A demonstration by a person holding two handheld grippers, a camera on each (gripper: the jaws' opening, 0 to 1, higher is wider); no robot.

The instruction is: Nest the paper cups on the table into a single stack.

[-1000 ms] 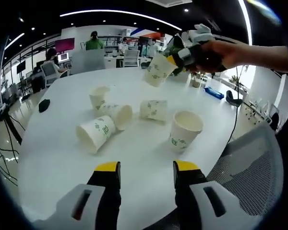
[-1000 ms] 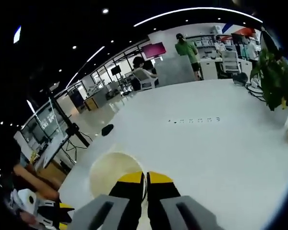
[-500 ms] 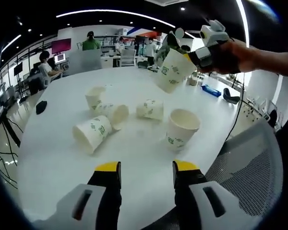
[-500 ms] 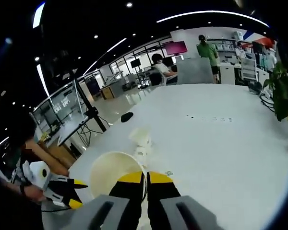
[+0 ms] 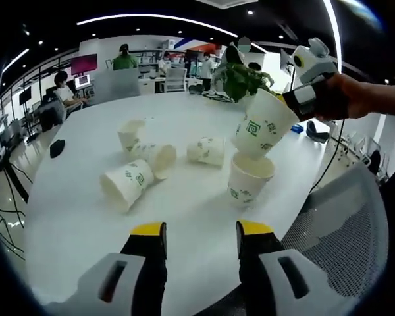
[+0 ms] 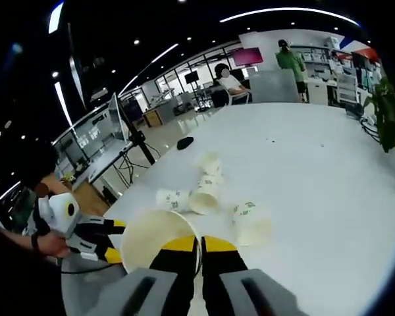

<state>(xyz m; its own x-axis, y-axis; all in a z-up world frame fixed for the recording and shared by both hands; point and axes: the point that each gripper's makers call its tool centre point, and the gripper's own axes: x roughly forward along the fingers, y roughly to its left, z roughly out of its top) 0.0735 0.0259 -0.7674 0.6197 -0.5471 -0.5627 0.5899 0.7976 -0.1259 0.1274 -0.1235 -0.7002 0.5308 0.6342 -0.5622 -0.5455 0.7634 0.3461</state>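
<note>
Pinching the rim of a paper cup [image 6: 159, 238], the right gripper [image 6: 199, 247] is seen with its yellow-tipped jaws closed on the cup wall; in the left gripper view the same held cup [image 5: 263, 125] is carried tilted, base down, just above the upright cup [image 5: 249, 178] standing on the white table [image 5: 72, 197]. Contact between the two cups cannot be confirmed; the held one's base appears at or just over the standing one's mouth. The left gripper [image 5: 197, 236] is held low near the table's near edge, jaws well apart, nothing gripped. Further out, three cups lie on their sides: one near the left [image 5: 126, 184], one beside it [image 5: 159, 157], one in the middle [image 5: 207, 150]; another cup [image 5: 133, 133] stands behind them. Step judged: first nesting in hand. Next move calls for the held cup to be straightened, centred over the upright cup's mouth, lowered in and released; the lying cups are left to be picked afterwards.
</note>
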